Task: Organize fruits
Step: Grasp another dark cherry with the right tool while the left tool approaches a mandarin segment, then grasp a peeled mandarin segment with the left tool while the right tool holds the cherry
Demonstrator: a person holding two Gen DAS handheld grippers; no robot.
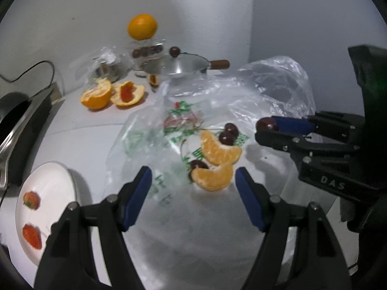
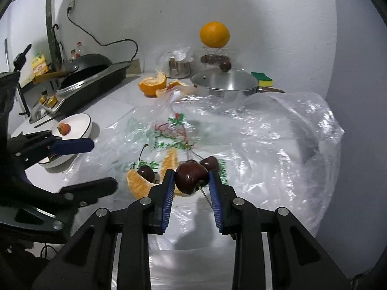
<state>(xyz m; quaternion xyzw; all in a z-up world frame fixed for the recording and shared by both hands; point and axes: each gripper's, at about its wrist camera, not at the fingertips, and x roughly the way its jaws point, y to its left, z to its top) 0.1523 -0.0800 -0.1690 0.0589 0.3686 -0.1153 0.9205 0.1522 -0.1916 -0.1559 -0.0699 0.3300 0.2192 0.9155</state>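
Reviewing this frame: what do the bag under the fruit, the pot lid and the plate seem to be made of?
Bag: thin clear plastic film, glossy and crinkled, with green print. Pot lid: polished metal, probably steel, mirror sheen; its dark knob looks like wood. Plate: glazed white ceramic, likely, smooth with a dark rim line.

Dim, cool light is seen; glare is thrown off the crumpled clear plastic bag. Edges are bent and vignetted, details slightly blurred.

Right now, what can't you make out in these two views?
- Left wrist view: the cherry is half hidden behind an orange segment.
- Left wrist view: the plate is cut off by the picture's edge and the left gripper.
- Right wrist view: the pot is hidden below by the plastic bag.
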